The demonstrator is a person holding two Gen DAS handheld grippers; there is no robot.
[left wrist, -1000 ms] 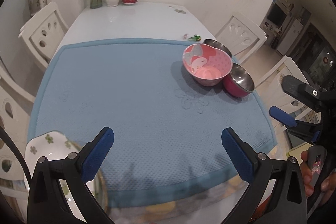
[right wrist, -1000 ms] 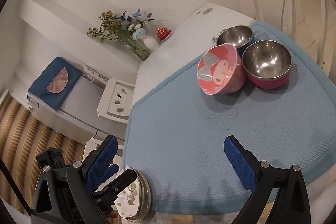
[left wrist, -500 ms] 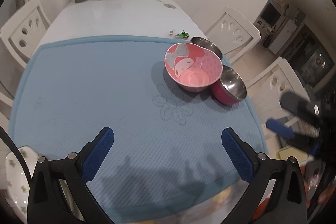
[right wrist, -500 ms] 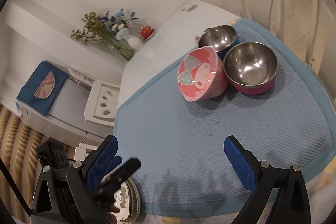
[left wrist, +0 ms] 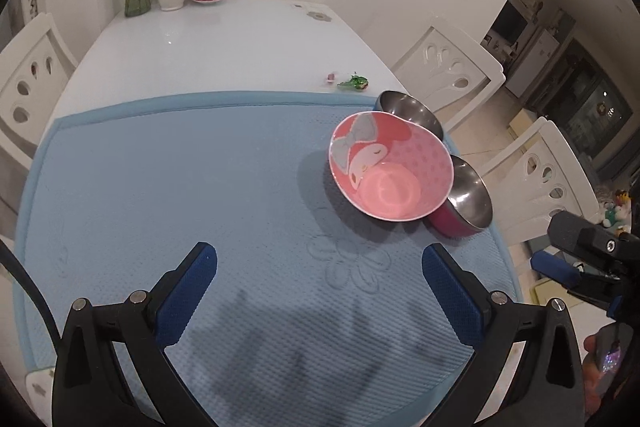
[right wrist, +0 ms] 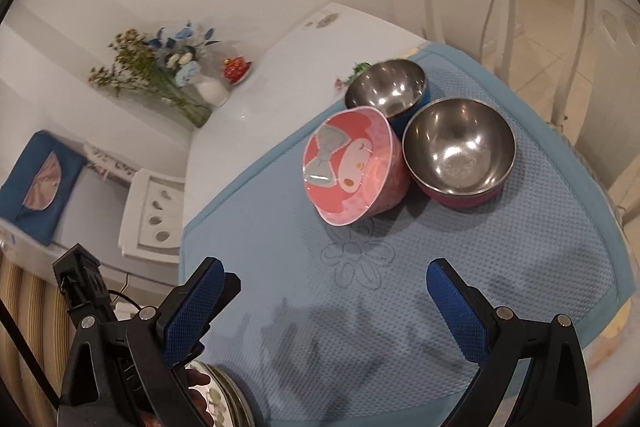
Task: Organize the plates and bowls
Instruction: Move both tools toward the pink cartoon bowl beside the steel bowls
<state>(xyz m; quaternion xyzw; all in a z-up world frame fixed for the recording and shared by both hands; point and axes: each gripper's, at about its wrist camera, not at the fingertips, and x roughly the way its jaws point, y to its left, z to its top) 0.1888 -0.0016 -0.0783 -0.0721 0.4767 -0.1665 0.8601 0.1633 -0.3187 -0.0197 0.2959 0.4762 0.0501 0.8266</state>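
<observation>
Both your grippers, left gripper (left wrist: 319,269) and right gripper (right wrist: 326,285), hover with jaws released, empty. Pink cartoon-print bowl (left wrist: 391,167) leans on two steel bowls (right wrist: 458,147) near the blue mat's (left wrist: 200,187) far right corner.

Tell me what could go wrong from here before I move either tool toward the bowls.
The pink bowl sits tilted, leaning against the steel bowls, so a nudge could tip or roll it. The red steel bowl stands close to the mat's edge on the chair side; a push might slide it off. The plates sit at the near table corner beside the left tool, open like the right tool, so a swing could clip them.
</observation>
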